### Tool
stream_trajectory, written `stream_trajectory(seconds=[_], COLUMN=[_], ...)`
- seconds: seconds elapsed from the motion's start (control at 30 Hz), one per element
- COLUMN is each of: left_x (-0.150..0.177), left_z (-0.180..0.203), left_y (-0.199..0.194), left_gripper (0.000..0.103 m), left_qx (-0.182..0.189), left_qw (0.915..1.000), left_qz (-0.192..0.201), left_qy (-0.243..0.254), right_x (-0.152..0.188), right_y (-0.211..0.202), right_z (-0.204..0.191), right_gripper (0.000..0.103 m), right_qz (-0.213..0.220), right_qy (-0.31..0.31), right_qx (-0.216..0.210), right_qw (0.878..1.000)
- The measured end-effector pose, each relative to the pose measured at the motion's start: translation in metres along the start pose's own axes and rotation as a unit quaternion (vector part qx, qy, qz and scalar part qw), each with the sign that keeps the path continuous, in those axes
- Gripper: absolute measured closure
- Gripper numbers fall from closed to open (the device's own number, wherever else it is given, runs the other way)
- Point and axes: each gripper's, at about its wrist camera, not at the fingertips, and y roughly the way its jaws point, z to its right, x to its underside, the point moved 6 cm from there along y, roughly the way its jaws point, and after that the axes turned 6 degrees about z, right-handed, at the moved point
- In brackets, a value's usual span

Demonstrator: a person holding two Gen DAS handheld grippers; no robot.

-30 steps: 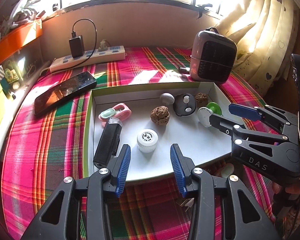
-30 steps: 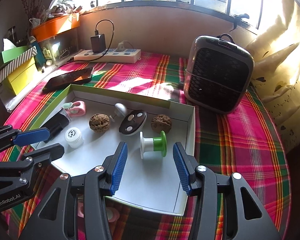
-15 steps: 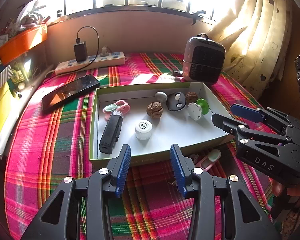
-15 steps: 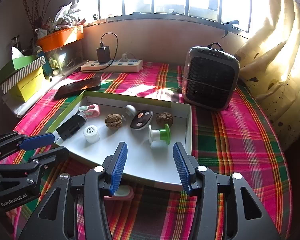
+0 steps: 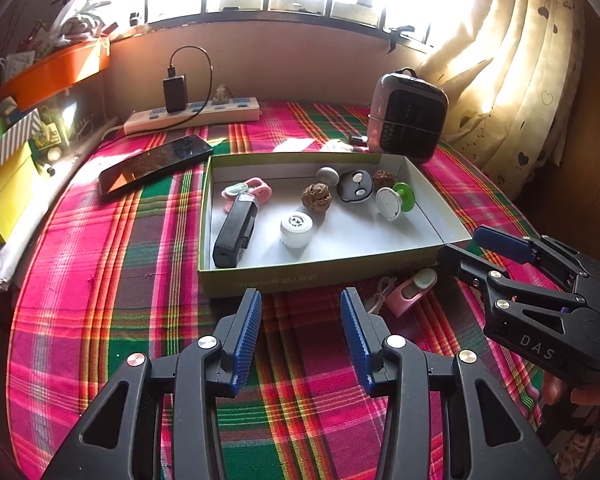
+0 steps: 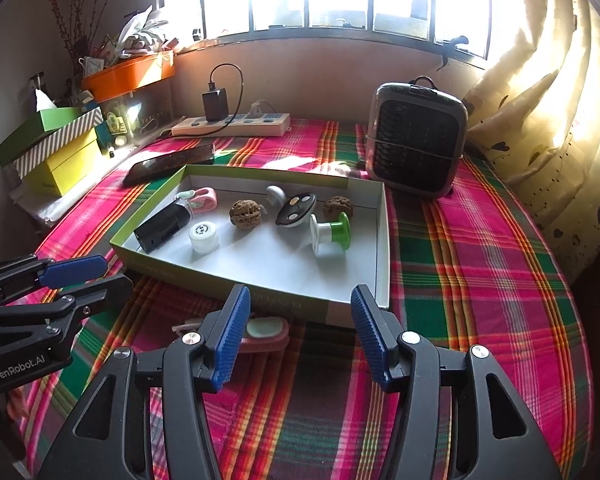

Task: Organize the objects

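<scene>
The shallow box point(image 6: 383, 240) on the plaid desk point(image 6: 480, 248) holds eight things, among them two walnuts point(image 6: 246, 214). One pink clip point(image 6: 266, 334) lies outside, touching its near wall. Left tongs point(image 5: 300, 320) gape empty; right tongs point(image 6: 300, 324), angled downward, are opening, empty.
</scene>
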Motion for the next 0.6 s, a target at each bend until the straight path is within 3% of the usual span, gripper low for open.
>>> stream_trajectory(seconds=[0.2,0.4,0.6], left_x=[0.017,0.028,0.032], left_z=[-0.001,-0.004,-0.013], left_y=[0.003,0.004,0.006], left_gripper=[0.063,0.063,0.063], left_qx=[0.009,0.013,0.01], left_qw=[0.9998,0.9995,0.9993], left_qz=[-0.017,-0.028,-0.031], left_qy=[-0.003,-0.01,-0.02], right_x=[0.013,0.021,0.022], right_y=[0.002,0.014,0.027], right_z=[-0.01,-0.024,-0.025], right_gripper=[0.048,0.041,0.038], right_qz=[-0.014,-0.03,-0.046], right_qy=[0.002,0.004,0.027], right_qx=[-0.007,-0.003,0.018], right_qw=[1.0,1.0,0.998])
